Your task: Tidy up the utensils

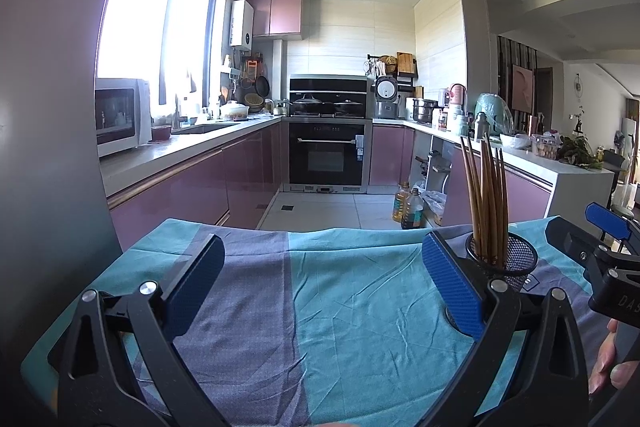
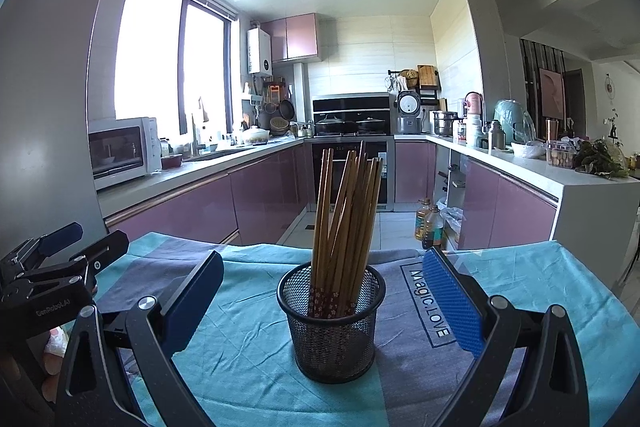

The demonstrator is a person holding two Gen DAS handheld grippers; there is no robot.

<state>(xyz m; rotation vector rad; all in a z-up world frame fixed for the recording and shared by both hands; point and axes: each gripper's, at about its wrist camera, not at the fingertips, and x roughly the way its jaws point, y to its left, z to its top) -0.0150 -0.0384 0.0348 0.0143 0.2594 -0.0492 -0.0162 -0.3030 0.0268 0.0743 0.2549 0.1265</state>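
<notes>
Right hand-held gripper [image 2: 323, 301] spread wide, empty, flanking black mesh holder [image 2: 331, 323] of wooden chopsticks [image 2: 344, 223] on teal cloth [image 2: 240, 339]. Left hand-held gripper [image 1: 323, 285] likewise spread, empty.

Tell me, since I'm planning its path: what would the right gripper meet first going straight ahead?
Probably the mesh holder of chopsticks, upright between the right gripper's open fingers; depth is uncertain.

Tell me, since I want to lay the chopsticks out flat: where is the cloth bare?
The cloth lies bare left of the mesh holder, between the open left gripper and the far table edge. A smaller patch lies right of the holder, past the printed lettering. The holder itself is crowded with chopsticks, framed by the open right gripper.
</notes>
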